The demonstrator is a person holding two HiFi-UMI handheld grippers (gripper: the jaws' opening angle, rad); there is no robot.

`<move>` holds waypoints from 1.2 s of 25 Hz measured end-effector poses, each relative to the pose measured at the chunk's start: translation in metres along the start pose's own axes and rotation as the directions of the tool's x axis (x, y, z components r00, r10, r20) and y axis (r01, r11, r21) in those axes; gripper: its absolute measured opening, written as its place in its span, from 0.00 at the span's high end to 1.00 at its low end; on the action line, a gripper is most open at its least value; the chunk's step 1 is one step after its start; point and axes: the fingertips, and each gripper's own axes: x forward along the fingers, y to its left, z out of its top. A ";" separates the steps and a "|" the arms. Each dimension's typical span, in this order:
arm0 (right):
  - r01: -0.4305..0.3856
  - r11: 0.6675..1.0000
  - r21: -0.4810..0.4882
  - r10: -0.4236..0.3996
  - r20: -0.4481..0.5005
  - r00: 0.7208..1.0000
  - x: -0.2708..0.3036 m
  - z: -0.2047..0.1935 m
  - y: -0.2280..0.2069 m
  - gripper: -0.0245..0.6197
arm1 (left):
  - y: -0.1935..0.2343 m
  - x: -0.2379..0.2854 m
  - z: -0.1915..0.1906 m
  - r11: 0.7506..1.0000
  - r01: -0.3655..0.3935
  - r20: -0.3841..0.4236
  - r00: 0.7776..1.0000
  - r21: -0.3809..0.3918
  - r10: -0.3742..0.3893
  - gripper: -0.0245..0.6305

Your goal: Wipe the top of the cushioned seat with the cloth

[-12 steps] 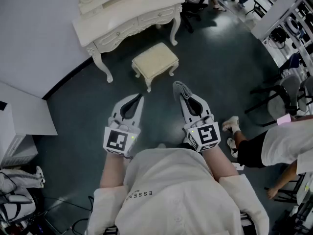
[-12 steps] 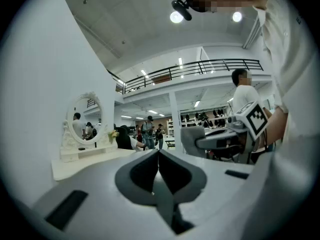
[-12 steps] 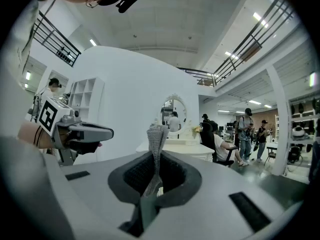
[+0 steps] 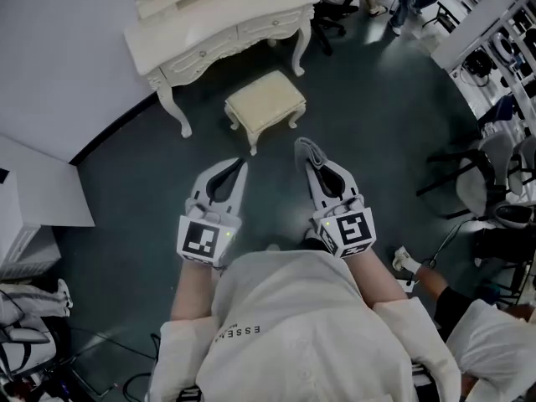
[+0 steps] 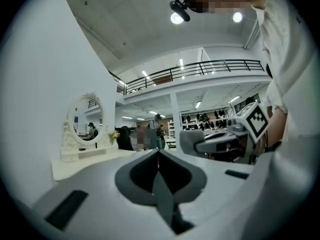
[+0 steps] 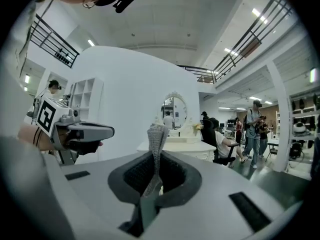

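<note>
The cushioned seat (image 4: 265, 103) is a small cream stool with curved legs, standing on the dark floor ahead of me, in front of the dressing table. My right gripper (image 4: 303, 151) is shut on a grey cloth (image 4: 311, 152), which sticks up between its jaws (image 6: 156, 139). My left gripper (image 4: 244, 165) is shut with nothing in it, its jaws pressed together (image 5: 158, 151). Both grippers are held level in front of my body, short of the stool and above the floor. The stool does not show in either gripper view.
A cream dressing table (image 4: 219, 25) with an oval mirror (image 6: 173, 110) stands against the white wall behind the stool. Office chairs (image 4: 486, 170) and a person (image 4: 490, 350) are at the right. White cabinets (image 4: 33, 208) sit at the left. People stand in the far aisle (image 6: 254, 126).
Both grippers have stayed where they were. The person at the right has moved lower and further right in the head view.
</note>
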 end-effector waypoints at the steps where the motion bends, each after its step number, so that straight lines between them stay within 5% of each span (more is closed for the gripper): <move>1: 0.000 1.000 0.007 0.000 -0.001 1.000 0.002 0.000 -0.002 0.92 | 0.000 0.001 0.001 1.000 -0.006 0.002 1.000 -0.004 0.006 0.96; 10: -0.077 0.996 0.038 0.077 -0.006 0.997 0.045 -0.011 -0.035 0.92 | 0.021 0.031 -0.013 0.994 -0.111 -0.032 0.993 -0.010 0.110 0.96; 17: -0.165 0.984 0.066 0.167 -0.033 0.985 0.124 -0.021 -0.110 0.92 | 0.054 0.112 -0.023 0.974 -0.222 -0.057 0.974 -0.049 0.219 0.96; 30: -0.397 0.917 0.027 0.398 -0.099 0.912 0.281 -0.022 -0.249 0.92 | 0.110 0.285 -0.029 0.902 -0.428 -0.103 0.901 -0.053 0.421 0.96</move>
